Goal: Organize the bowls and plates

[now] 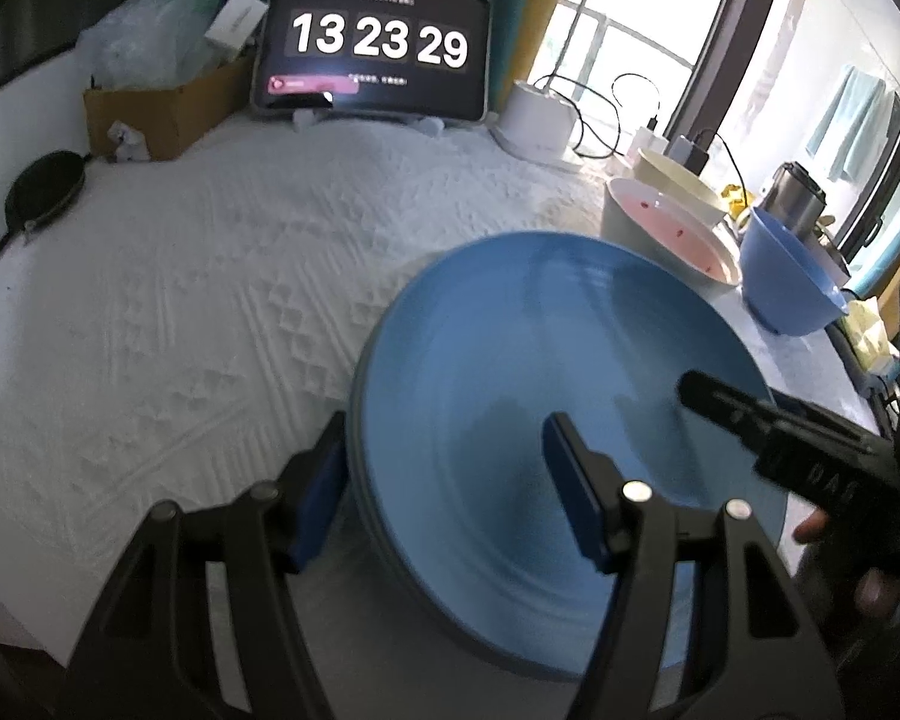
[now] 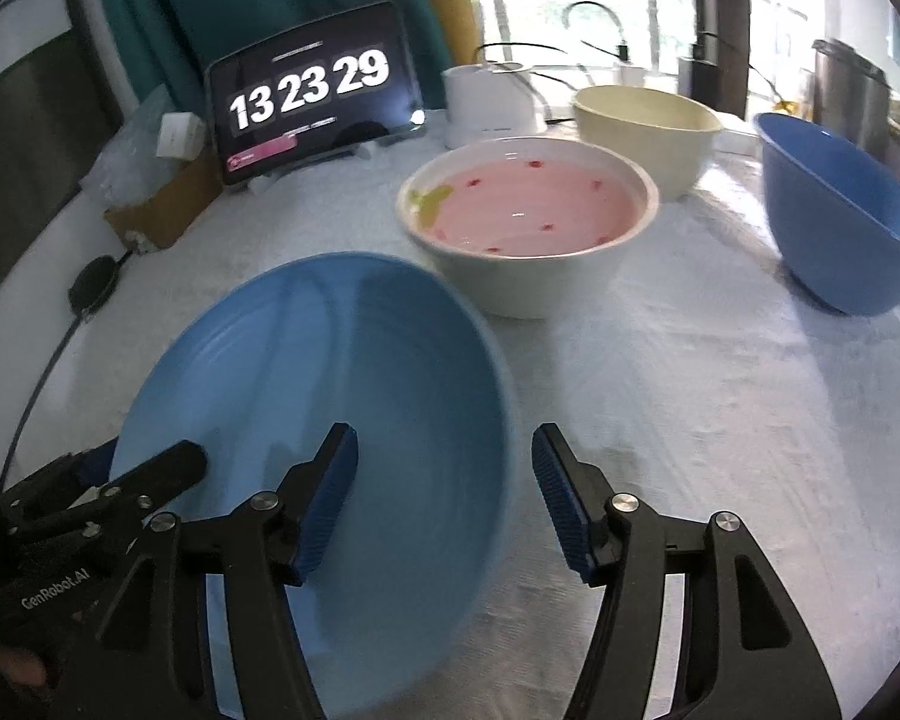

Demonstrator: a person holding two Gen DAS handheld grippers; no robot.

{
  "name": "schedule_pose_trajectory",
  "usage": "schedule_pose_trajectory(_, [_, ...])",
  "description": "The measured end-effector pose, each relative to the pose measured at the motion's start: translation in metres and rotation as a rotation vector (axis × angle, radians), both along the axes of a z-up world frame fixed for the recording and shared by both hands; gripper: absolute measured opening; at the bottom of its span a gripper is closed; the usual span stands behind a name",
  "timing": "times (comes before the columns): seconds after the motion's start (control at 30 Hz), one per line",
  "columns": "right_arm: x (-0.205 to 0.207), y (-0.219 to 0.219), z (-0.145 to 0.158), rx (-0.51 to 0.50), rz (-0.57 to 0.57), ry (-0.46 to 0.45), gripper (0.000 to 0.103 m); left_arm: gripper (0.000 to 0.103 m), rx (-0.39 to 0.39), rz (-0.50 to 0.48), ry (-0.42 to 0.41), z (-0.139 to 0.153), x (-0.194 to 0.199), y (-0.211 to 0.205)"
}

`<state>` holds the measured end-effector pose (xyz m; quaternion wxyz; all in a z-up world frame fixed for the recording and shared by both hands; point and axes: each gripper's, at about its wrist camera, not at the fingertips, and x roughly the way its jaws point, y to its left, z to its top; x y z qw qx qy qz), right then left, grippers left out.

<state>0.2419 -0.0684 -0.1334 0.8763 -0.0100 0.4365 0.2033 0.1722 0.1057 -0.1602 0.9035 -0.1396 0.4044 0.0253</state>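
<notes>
Both tongs straddled the blue plate, one at each side!

Left tongs (image 1: pixel 444 480) and right tongs (image 2: pixel 444 507) gaped, unclenched, each with one finger over the blue plate (image 2: pixel 330 420) and one outside its rim, likely for a balanced lift; the pink bowl (image 2: pixel 528 222) sat at one o'clock on the surface (image 2: pixel 690 450).

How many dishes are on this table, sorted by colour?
Blue: 2, the blue plate and the blue bowl.
Pink inside, white outside: 1, the pink bowl.
Cream: 1, the cream bowl.
Total: 4 dishes.
</notes>
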Motion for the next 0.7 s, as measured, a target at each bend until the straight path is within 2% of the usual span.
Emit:
schedule_pose_trajectory(0.13, [0.003,-0.017,0.000,-0.016,-0.057,-0.025,0.063,0.065,0.013,0.008,-0.004,0.002,-0.001,-0.001])
schedule_pose_trajectory(0.2, [0.003,-0.021,-0.003,0.000,-0.046,-0.032,0.064,0.065,0.022,0.009,-0.003,0.003,-0.001,-0.002])
schedule_pose_trajectory(0.33, [-0.002,-0.017,-0.003,-0.036,-0.026,-0.062,0.064,0.065,0.032,0.018,-0.003,0.005,-0.003,-0.004])
schedule_pose_trajectory(0.47, [0.002,-0.013,-0.009,-0.036,0.010,-0.016,0.064,0.066,0.045,0.027,-0.014,0.010,-0.007,-0.005])
schedule_pose_trajectory(0.6, [-0.001,-0.010,-0.008,-0.053,-0.002,-0.034,0.063,0.066,0.060,0.026,-0.019,0.012,-0.008,-0.006])
schedule_pose_trajectory(0.7, [-0.003,-0.014,-0.007,-0.036,-0.002,-0.008,0.064,0.066,0.070,0.041,-0.034,0.017,-0.011,-0.005])
